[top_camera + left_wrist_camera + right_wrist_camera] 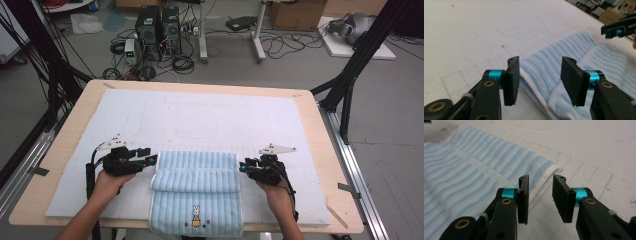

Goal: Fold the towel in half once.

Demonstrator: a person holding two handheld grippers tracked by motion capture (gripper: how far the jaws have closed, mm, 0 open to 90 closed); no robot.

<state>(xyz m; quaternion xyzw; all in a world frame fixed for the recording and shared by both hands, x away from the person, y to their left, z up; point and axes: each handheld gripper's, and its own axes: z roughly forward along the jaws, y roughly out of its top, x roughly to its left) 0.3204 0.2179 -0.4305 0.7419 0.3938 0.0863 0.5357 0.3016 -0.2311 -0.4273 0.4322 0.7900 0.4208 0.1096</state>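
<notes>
While flanking the towel, level hands.

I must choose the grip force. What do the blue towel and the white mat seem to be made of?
The blue towel looks like soft terry cotton: fluffy ribbed stripes, limp folds. The white mat looks like matte foam or felt, though that is uncertain: flat, dull, lightly stained.

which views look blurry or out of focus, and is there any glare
High view: sharp, even light, no glare on the light blue striped terry towel. Left gripper view: towel's near edge soft, far background blurred. Right gripper view: towel's left part smeared; white foam mat evenly lit.
</notes>
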